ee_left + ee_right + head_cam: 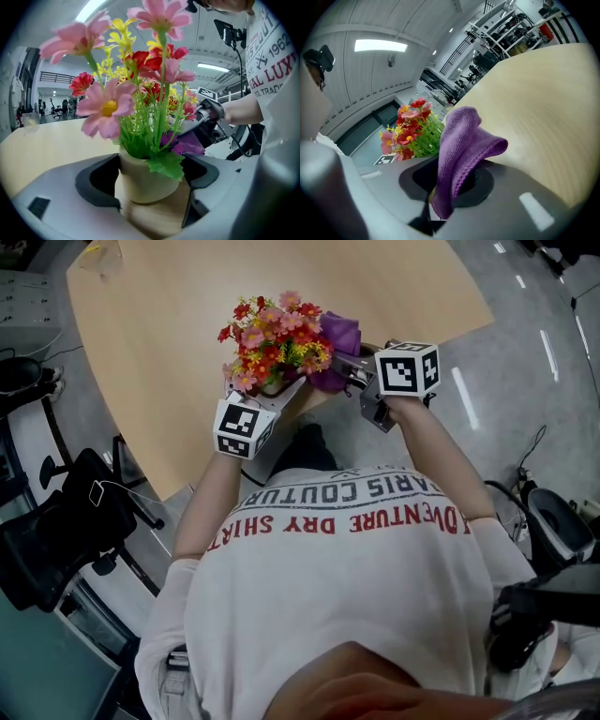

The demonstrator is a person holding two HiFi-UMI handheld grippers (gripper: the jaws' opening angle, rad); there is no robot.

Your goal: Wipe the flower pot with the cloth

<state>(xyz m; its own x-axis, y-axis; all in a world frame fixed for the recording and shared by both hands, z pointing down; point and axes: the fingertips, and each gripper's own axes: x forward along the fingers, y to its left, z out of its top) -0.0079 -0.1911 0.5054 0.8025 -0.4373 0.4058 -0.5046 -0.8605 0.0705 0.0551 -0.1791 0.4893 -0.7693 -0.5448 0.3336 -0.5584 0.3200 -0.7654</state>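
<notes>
1. Flower pot [147, 180]: we see a small cream one, upright, between the jaws of the left gripper [154, 164], which is clamped on its sides. The left pad touches the wall, and a green leaf [166, 165] hangs over the rim on the other side.
2. From the head view we place the flower pot [272, 385] over the near edge of the pale wooden table [169, 352], close in front of the person's body. We cannot tell whether its base rests on the wood.
3. Artificial flowers [140, 93] in pink, red and yellow rise from it on green stems and spread well wider than the rim.
4. We find the right gripper [450, 180] clenched on a purple cloth [464, 140]. The fabric is pinched between the jaws, with a folded lobe standing above them and a tail hanging below.
5. In the head view the cloth [339, 338] lies just right of the flowers [277, 334], against the blooms. In the left gripper view we see it behind the stems near the rim, but we cannot tell whether it touches the pot.
6. The two grippers face each other across the plant, the left gripper [262, 395] and the right gripper [347, 369], each with its marker cube [408, 369] toward the person.
7. We also see a black office chair [56, 531] on the floor left of the table.
</notes>
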